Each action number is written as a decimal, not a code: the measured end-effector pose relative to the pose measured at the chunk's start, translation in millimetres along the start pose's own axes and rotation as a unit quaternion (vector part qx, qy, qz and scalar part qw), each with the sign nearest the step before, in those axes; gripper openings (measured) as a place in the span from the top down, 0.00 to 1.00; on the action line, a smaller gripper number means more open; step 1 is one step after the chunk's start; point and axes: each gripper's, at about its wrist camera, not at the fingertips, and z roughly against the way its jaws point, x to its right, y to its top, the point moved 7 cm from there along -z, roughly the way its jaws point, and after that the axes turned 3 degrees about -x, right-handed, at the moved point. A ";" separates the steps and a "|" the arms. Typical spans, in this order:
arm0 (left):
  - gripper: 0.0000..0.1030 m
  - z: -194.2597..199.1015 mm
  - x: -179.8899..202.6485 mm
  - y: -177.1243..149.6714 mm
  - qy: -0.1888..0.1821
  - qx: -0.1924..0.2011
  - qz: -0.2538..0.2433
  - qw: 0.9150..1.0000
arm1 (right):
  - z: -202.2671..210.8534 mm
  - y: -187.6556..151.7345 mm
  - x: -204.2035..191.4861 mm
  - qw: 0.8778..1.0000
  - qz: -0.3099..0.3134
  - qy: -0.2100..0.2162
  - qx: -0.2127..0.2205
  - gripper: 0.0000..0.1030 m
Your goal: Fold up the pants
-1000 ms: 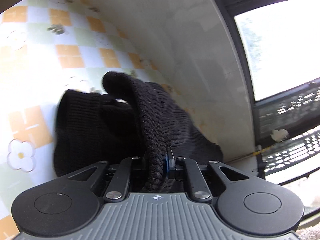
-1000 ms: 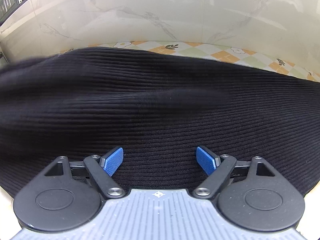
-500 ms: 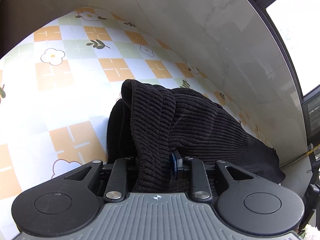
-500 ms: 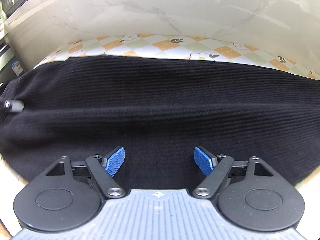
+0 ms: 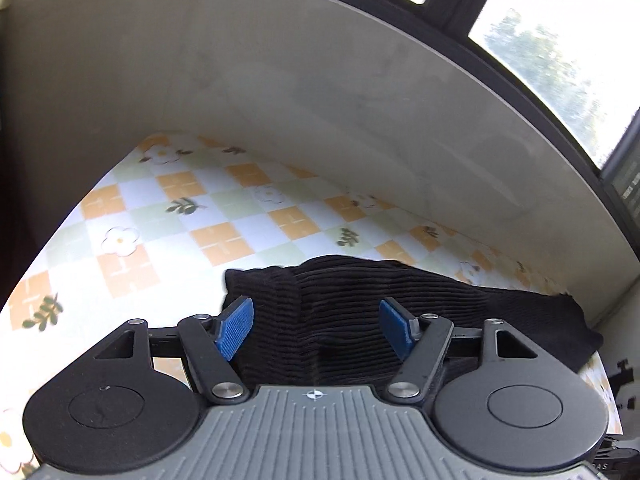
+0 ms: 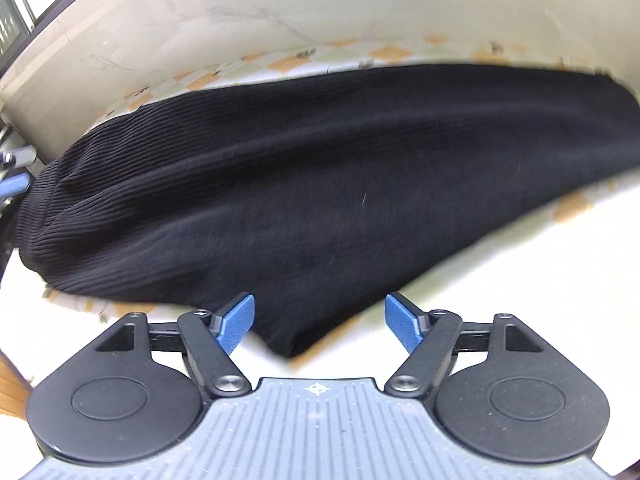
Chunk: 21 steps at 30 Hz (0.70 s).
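A checked tablecloth (image 5: 208,216) in orange, pale green and white, printed with flowers and leaves, covers the table and runs back to a pale marble-look wall (image 5: 320,112); dark-framed windows (image 5: 552,52) sit above it, bright with daylight. In the left wrist view the black ribbed pants (image 5: 360,300) lie bunched on the cloth, stretching off to the right toward the wall. The left gripper (image 5: 316,326) stands wide, its blue pads apart on either side of the near end of the fabric and holding nothing

In the right wrist view, which is somewhat blurred, the same wall (image 6: 280,12) curves behind, and the pants (image 6: 320,184) lie as a long dark band across the cloth (image 6: 520,280). The right gripper (image 6: 320,322) is spread wide and empty, a low corner of the fabric between its fingers
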 end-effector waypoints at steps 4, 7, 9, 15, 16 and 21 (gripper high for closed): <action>0.34 -22.8 38.7 11.0 -0.065 -0.029 -0.035 0.997 | -9.5 -2.5 -1.5 1.000 -0.023 0.011 -0.001 0.42; 0.38 -58.1 63.3 6.7 -0.097 -0.070 -0.042 0.992 | -15.0 -2.4 -4.3 0.999 -0.033 0.025 -0.006 0.60; 0.43 -83.3 76.3 1.8 -0.100 -0.097 -0.053 0.989 | -11.5 -2.9 -3.5 0.999 -0.028 0.030 -0.003 0.80; 0.52 -151.1 88.6 -8.8 -0.069 -0.152 -0.060 0.984 | -1.5 -14.8 -1.5 0.998 -0.047 0.038 0.004 0.91; 0.56 -159.2 89.5 -8.9 -0.056 -0.150 -0.070 0.985 | 0.1 -16.4 -2.4 0.998 -0.047 0.037 0.005 0.91; 0.78 -173.5 81.4 4.1 0.006 -0.131 -0.111 0.985 | 4.9 -17.9 -3.5 0.998 -0.047 0.036 0.014 0.92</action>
